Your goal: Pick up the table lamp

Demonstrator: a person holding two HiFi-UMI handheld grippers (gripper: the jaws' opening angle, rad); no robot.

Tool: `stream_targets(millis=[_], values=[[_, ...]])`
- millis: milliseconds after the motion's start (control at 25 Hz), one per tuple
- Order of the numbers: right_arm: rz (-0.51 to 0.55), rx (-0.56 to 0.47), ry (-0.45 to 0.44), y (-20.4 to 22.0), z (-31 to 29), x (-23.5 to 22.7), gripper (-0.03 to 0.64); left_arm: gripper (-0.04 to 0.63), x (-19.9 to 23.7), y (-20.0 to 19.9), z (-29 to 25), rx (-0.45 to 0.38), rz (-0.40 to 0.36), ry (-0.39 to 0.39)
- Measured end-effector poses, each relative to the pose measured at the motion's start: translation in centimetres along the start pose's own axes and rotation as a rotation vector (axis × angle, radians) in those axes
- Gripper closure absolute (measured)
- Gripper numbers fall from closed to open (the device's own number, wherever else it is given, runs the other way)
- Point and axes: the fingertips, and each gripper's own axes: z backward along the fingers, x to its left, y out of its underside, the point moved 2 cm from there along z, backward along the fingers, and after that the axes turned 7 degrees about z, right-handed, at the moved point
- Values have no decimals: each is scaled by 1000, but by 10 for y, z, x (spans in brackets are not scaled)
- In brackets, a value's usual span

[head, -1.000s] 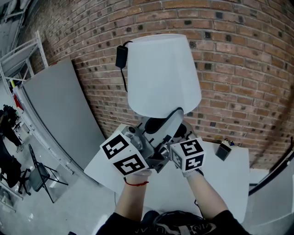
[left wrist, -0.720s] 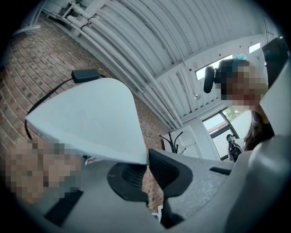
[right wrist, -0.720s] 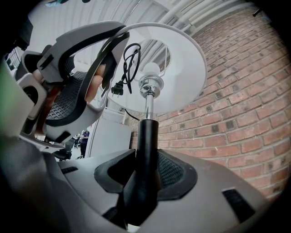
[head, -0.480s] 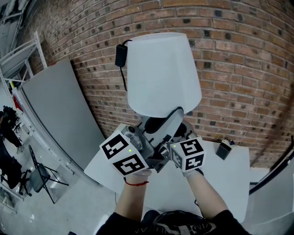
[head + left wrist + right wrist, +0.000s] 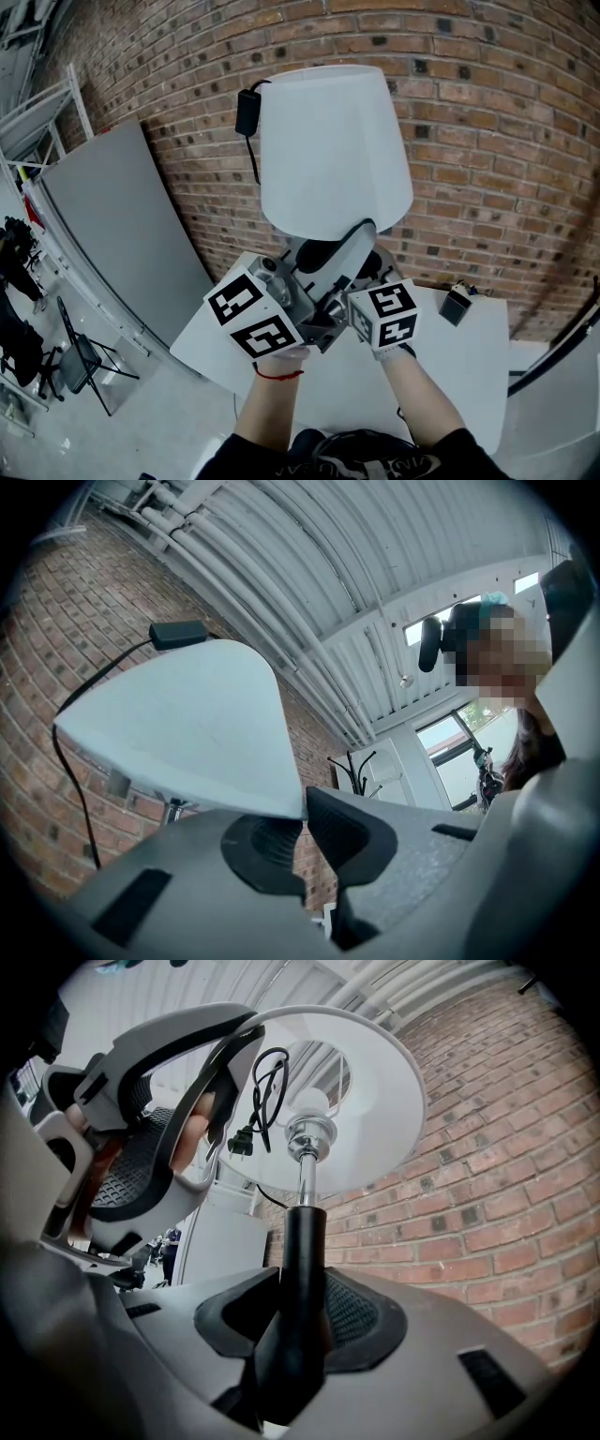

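Behind everything, a brick wall [image 5: 487,112] fills the head view, with a tall grey panel [image 5: 122,234] leaning against it on the left. Below them sits a white table [image 5: 459,375], its near part hidden by the person's forearms.

Both grippers hold the table lamp [image 5: 333,150] up in front of the wall, over the far side of the table. Its base can't be made out behind them. The white shade [image 5: 197,724] is the widest part of the lamp and sits highest in the head view.

The left gripper [image 5: 305,816] reaches up to the shade's lower rim. Its jaws stand almost together, pinching the thin edge of the shade between their pads. The right gripper [image 5: 300,1312], just beside it and lower, is clamped on the lamp's black stem [image 5: 302,1251], which runs upright between its two dark pads.

A black cord [image 5: 253,164] runs down along the shade's left side from a black adapter box [image 5: 248,112] at the upper edge. In the right gripper view, a loop of cord hangs inside the shade, ending in a plug [image 5: 242,1143]. The bulb [image 5: 309,1102] sits beside it on a shiny metal socket.

On the table's far right corner lies a small black object [image 5: 457,305], well apart from the lamp.
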Motion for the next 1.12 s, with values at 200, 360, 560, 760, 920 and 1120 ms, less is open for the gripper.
stream_targets(millis=[200,360,560,760,920,1120], values=[[4,3,3,1,-1,0,466,575,3,1,0,-1,7,-1],[6,5,8,1,-2,-1,466,575,4,0,1,0,14,2],[7,9,13,2,-3,-1,466,575,6,0,2,-1,20,6],[6,15,18,4,-6,-2,466,575,10,0,2,0,27,7],[5,20,22,7,-9,-2,466,576,13,1,3,2,33,10],[3,26,29,8,-12,-4,466,576,17,0,2,3,41,14]])
